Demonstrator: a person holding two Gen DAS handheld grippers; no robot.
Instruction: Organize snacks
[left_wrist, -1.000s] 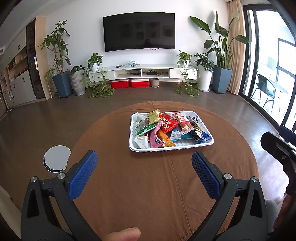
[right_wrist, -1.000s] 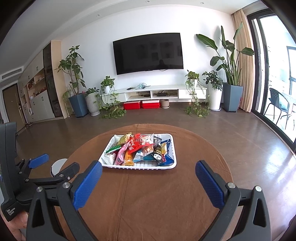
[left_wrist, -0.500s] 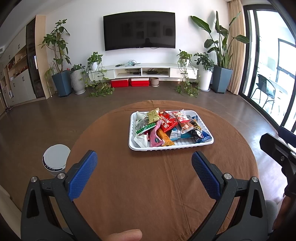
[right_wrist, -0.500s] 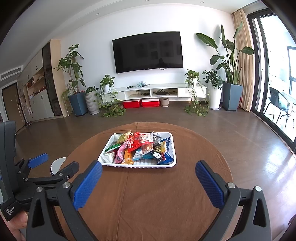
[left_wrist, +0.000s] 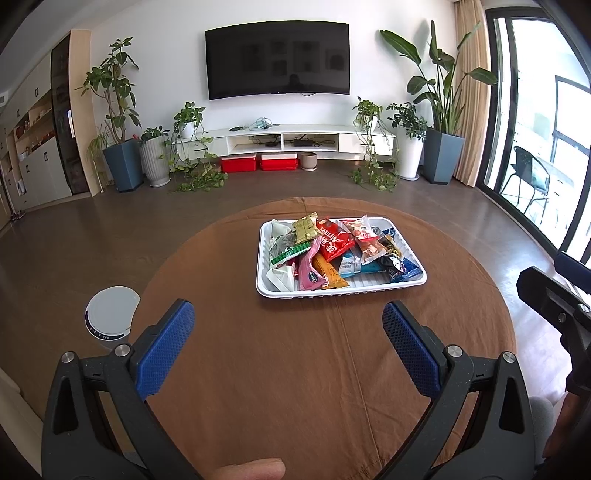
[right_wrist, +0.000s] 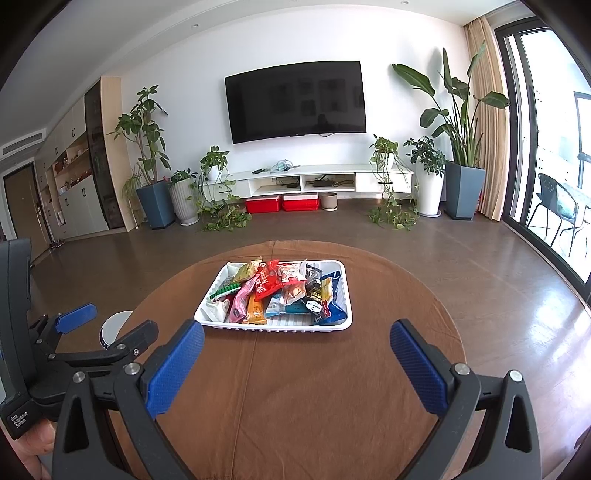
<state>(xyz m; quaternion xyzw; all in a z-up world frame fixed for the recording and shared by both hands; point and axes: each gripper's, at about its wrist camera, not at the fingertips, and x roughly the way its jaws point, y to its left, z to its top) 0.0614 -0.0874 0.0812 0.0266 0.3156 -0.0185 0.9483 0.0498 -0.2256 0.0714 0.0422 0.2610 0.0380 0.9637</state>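
On the round table (left_wrist: 295, 369), draped in a brown cloth, sits a white ribbed tray (left_wrist: 406, 280), toward the far half and well apart from both tools. Heaped loosely inside it are the snacks (left_wrist: 332, 254): small foil and plastic packets lying across one another, a red packet (left_wrist: 334, 240) on top near the middle, a pink one (left_wrist: 308, 267) and an orange bar (left_wrist: 328, 273) toward the near rim, dark blue wrappers (right_wrist: 334, 308) at the right end.

Over the near edge of the table, the left gripper (left_wrist: 288, 332) hangs with its blue-padded jaws spread wide and nothing between them; the right gripper (right_wrist: 297, 345) stands the same way, agape and empty.

These packets look light, crinkly and slick, likely to slide or drag a neighbour along when one is lifted. The bar probably holds its shape; the pouches will give under pressure and their contents may crush. Best to pinch a flat sealed end or a free corner of a topmost packet, gently, rather than squeezing the puffed middle.
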